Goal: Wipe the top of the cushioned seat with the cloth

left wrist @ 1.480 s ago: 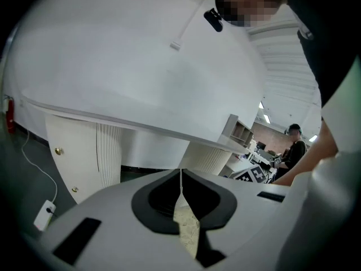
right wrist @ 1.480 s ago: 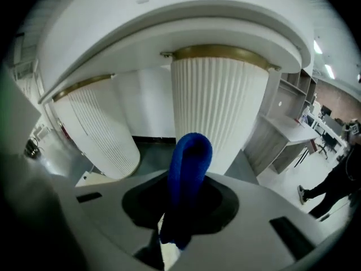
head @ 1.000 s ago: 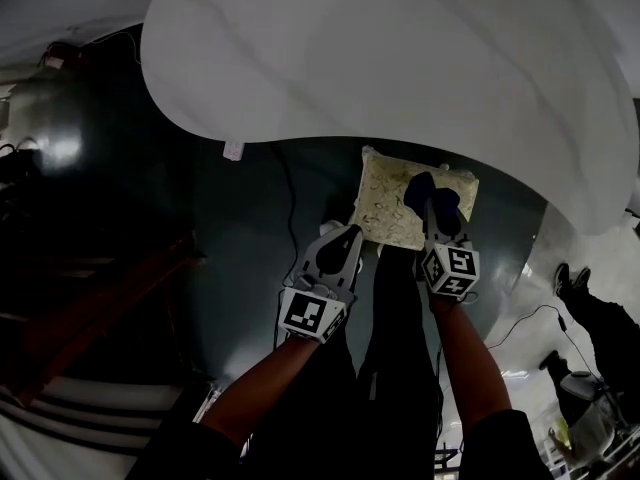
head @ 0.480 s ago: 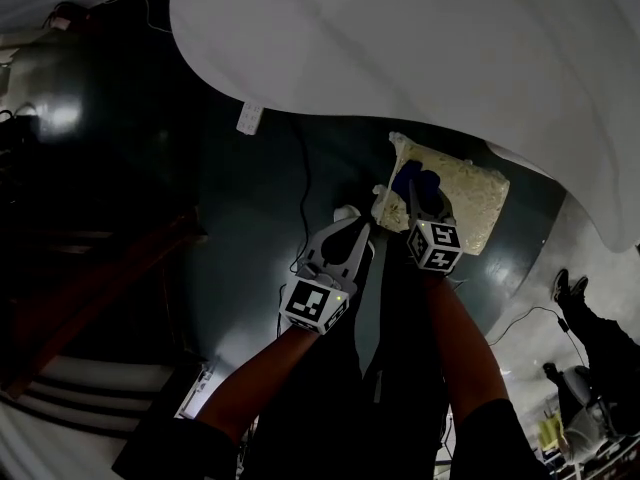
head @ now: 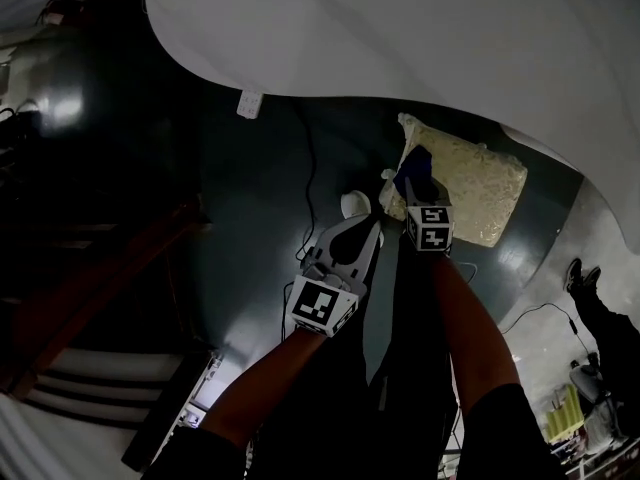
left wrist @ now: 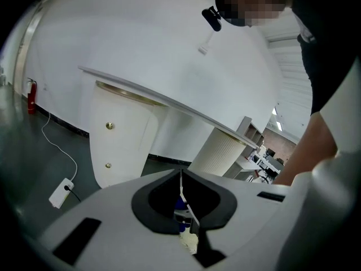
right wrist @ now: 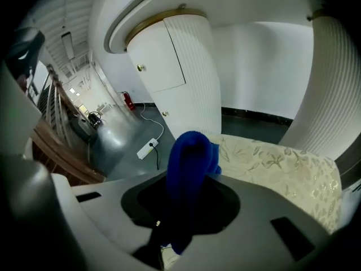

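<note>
The cushioned seat [head: 470, 193] is cream with a leaf pattern and stands low on the dark floor under the white table's edge. My right gripper [head: 417, 190] is shut on a blue cloth [head: 413, 166] at the seat's left edge. In the right gripper view the cloth [right wrist: 190, 161] bulges up out of my right gripper [right wrist: 189, 182], with the seat's top [right wrist: 276, 164] stretching away to the right. My left gripper [head: 352, 238] hangs left of the seat over the floor, shut, and my left gripper [left wrist: 181, 192] holds nothing.
A large curved white table [head: 400, 48] overhangs the seat. A power strip [head: 250, 103] with a cable lies on the floor to the left. A white ribbed pedestal with doors [right wrist: 175, 72] stands behind the seat. Dark wooden steps [head: 100, 278] are at far left.
My right gripper has carried the blue cloth leftward across the seat, from its middle to its left edge. The left gripper stays shut beside it.
</note>
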Demonstrator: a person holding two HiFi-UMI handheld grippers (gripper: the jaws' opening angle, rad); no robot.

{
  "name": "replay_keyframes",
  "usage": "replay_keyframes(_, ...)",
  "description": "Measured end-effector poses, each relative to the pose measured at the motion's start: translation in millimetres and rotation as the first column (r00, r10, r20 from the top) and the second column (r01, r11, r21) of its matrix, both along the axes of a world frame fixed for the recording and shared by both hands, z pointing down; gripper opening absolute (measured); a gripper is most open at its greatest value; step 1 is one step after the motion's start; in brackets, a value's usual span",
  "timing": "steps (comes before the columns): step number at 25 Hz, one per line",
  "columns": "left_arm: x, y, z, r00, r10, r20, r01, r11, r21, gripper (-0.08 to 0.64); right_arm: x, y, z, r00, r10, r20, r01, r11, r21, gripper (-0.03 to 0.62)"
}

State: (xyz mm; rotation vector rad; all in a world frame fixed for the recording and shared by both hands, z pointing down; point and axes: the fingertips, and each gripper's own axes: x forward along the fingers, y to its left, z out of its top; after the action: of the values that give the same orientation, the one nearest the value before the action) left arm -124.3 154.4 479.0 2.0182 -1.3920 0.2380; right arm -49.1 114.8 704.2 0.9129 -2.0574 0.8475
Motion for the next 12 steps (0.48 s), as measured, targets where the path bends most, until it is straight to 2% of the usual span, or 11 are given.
replay_keyframes(4,17.3,5.9,3.3,1.0,0.024,-0.005,-0.024,0.999,-0.021,0.023,1.3,1.4,-2.9,0.999,-0.032,-0.016,0.032,0.999,0.011,0.098)
replay_keyframes(8,41.9,2.8,4.2,0.997,0.067,-0.048,-0.069,0.997,-0.032,0.023,8.3,2.3,-4.0,0.998,-0.061,-0.024,0.061,0.998,0.002,0.097)
replay_keyframes(12,54.6,-2.0,2.5,0.996,0.085,-0.04,-0.086,0.996,-0.021,0.023,13.7,1.3,-5.3,0.993,-0.104,-0.058,0.105,0.994,0.008,0.097)
